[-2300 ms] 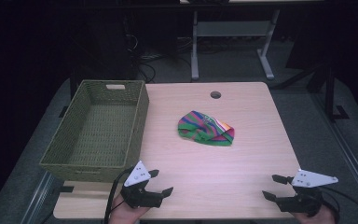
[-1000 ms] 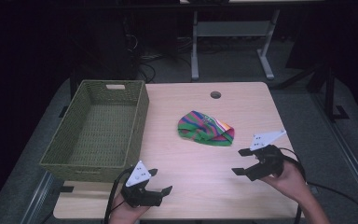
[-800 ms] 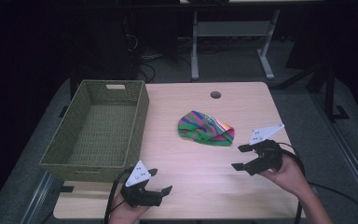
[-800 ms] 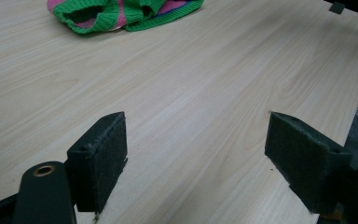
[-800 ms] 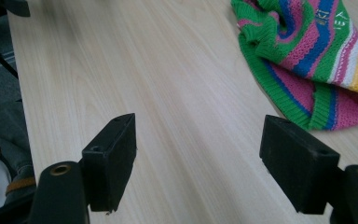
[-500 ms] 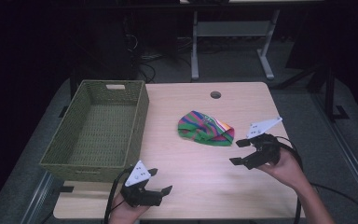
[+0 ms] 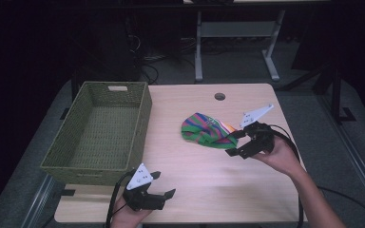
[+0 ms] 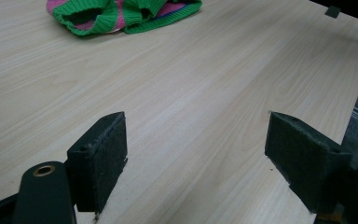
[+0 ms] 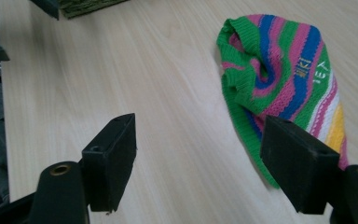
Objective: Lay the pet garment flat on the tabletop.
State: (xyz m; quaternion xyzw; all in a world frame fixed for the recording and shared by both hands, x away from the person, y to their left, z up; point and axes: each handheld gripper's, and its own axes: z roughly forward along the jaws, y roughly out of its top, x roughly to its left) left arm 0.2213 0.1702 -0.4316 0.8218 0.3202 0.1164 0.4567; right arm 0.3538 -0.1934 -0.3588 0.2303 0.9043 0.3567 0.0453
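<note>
Right gripper point(image 7: 240, 142) spread wide beside the striped knit point(image 7: 206, 134): best to drop onto its near edge and pinch several layers. Left gripper point(image 7: 164, 185) idles, released.

Empty green woven basket point(image 7: 100, 135) at table's point(image 7: 190, 190) left, grey metal stand point(image 7: 237, 33) on floor behind

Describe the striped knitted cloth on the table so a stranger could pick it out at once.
On the light wooden table, look right of the green woven basket, just in front of the round hole. The crumpled knitted cloth lies there, the only soft, many-coloured thing: green edging with pink, blue and yellow stripes.
</note>
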